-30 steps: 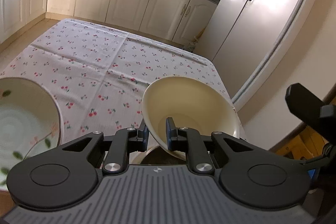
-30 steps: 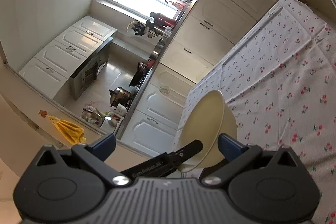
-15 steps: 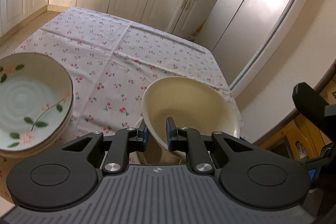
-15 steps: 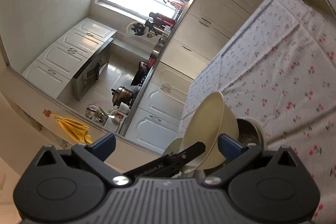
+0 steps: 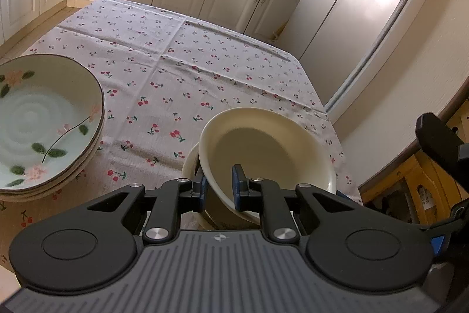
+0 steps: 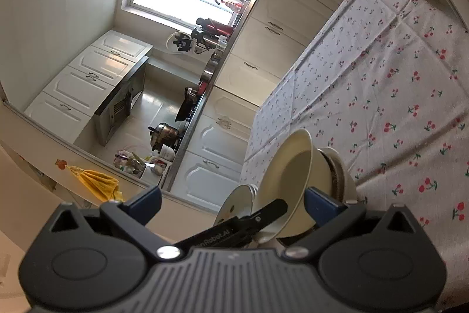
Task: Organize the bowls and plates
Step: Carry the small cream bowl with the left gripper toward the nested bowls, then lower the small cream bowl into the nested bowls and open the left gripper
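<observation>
Lowered since the earlier frame: plain cream ceramic bowl (image 5: 263, 148), rim clamped by left gripper (image 5: 219, 187), tilted over a second cream bowl (image 5: 192, 163) beneath. Floral celadon plate stack (image 5: 44, 125) is seen far left. Right gripper (image 6: 234, 203) is held spread apart.

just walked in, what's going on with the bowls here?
The left gripper is clamped on the rim of a cream bowl, holding it tilted over a second bowl that sits on the cherry-print tablecloth. The right gripper is open and holds nothing. Flower-painted plates sit stacked to the left.
</observation>
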A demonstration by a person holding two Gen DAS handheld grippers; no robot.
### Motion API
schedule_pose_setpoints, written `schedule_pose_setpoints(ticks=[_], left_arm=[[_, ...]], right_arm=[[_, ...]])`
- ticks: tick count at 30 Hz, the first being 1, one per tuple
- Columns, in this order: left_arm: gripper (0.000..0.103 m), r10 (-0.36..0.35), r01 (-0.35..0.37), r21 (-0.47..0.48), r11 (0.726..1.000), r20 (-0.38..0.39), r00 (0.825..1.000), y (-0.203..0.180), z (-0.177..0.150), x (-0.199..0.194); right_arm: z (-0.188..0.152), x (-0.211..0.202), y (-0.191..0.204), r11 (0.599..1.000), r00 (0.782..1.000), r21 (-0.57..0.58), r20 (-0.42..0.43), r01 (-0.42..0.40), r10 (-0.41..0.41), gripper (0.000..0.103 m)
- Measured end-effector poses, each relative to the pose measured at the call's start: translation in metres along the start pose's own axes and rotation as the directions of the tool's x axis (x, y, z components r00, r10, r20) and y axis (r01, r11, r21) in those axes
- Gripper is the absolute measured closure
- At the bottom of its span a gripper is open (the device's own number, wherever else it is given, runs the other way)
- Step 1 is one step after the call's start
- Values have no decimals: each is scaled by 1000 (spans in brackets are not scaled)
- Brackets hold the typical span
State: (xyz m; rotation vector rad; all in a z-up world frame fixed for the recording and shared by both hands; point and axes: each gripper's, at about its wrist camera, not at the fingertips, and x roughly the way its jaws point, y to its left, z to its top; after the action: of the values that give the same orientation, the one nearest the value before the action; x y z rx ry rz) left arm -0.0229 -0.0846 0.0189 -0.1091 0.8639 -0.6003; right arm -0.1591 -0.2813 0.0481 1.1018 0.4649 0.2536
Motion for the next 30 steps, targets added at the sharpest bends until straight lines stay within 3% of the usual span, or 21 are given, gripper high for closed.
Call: schedule_pose_setpoints(ticks=[20, 30], left_arm=[[88, -8, 8, -29, 1000, -14, 1000, -1, -1, 0], [80, -18, 17, -44, 999, -11, 1000, 7, -2, -7]], right_arm=[[-6, -8, -5, 999, 1000, 31, 6, 11, -11, 0], [-7, -10, -12, 998, 1000, 53, 5, 14, -14, 0]])
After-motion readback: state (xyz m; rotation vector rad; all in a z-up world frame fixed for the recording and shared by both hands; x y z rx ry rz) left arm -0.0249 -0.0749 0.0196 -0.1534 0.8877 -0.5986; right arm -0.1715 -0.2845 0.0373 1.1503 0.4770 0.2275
